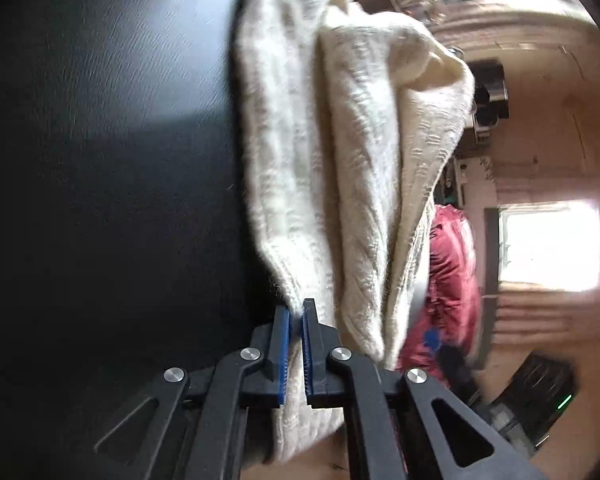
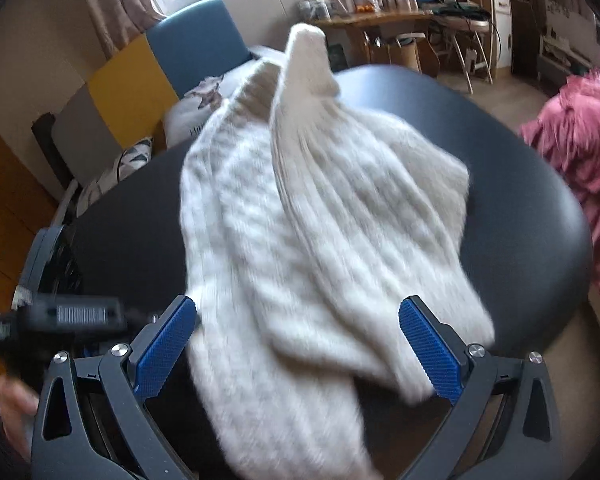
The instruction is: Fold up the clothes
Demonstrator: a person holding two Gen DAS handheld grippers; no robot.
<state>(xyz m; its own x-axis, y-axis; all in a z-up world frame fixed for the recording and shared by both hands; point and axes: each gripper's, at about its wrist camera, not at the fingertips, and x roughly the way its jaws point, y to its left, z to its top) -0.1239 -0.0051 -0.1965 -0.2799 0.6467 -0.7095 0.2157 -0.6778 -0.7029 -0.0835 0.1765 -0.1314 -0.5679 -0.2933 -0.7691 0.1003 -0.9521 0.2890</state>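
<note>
A cream knitted sweater (image 1: 340,160) hangs bunched in the left wrist view, beside the black table top (image 1: 100,160). My left gripper (image 1: 296,316) is shut on an edge of that knit, with cloth running down between its blue pads. In the right wrist view the same sweater (image 2: 308,220) lies in folds across the round black table (image 2: 532,208), one part lifted toward the far side. My right gripper (image 2: 298,344) is wide open just above the sweater's near end, its blue pads (image 2: 164,344) on either side of the cloth without touching it.
A pink-red garment (image 2: 580,152) lies heaped at the table's right edge, also seen as (image 1: 448,280). A blue and yellow chair (image 2: 196,40) and pillows stand beyond the far left. A cluttered desk (image 2: 400,16) is at the back. A hand (image 2: 12,404) holds the other gripper's body at lower left.
</note>
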